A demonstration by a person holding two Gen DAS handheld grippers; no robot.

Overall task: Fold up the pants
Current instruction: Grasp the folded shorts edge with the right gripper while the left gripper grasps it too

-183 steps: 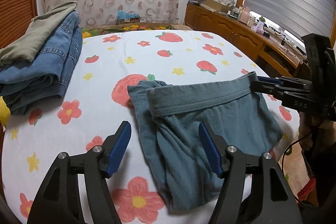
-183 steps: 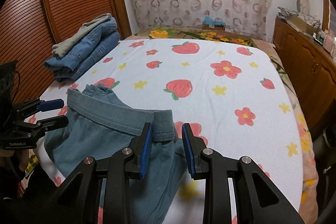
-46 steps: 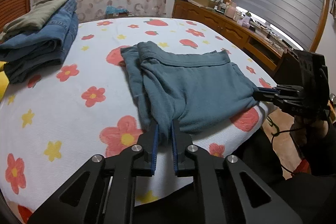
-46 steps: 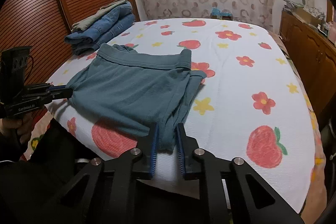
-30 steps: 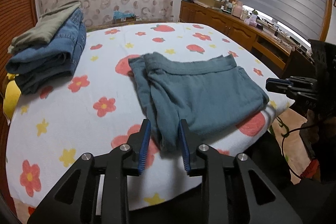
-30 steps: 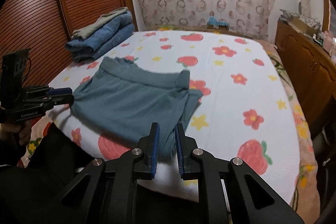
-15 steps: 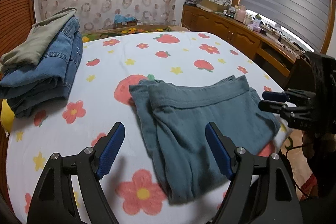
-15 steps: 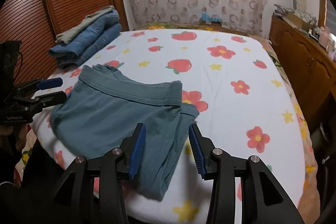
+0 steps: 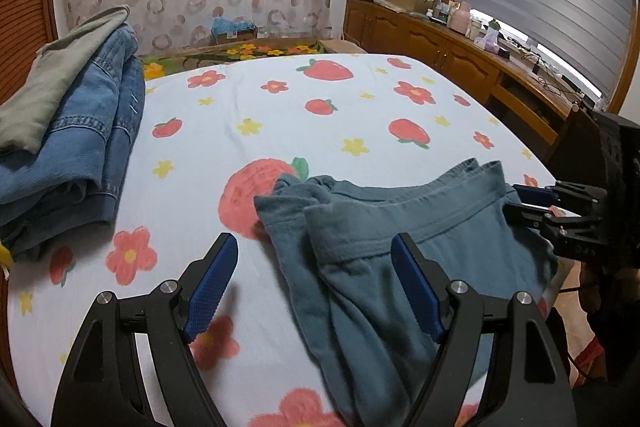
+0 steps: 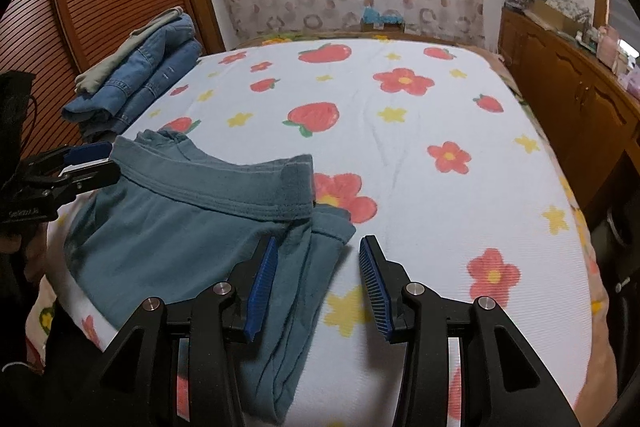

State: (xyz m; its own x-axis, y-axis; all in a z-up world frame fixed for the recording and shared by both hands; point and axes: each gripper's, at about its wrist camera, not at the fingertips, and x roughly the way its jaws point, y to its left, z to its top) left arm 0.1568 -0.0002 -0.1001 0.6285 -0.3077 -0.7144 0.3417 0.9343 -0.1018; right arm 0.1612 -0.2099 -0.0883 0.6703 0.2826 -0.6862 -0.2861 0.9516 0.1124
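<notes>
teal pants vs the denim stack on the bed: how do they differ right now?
The teal pants lie near the front edge of the bed, between the open left gripper and open right gripper; the denim stack sits far back by the wooden door. The teal pants are one loose, rumpled fold; the denim stack is piled thick, with an olive garment on top. Both rest on the bed, ungripped.

Soft window daylight, fisheye-warped edges.
</notes>
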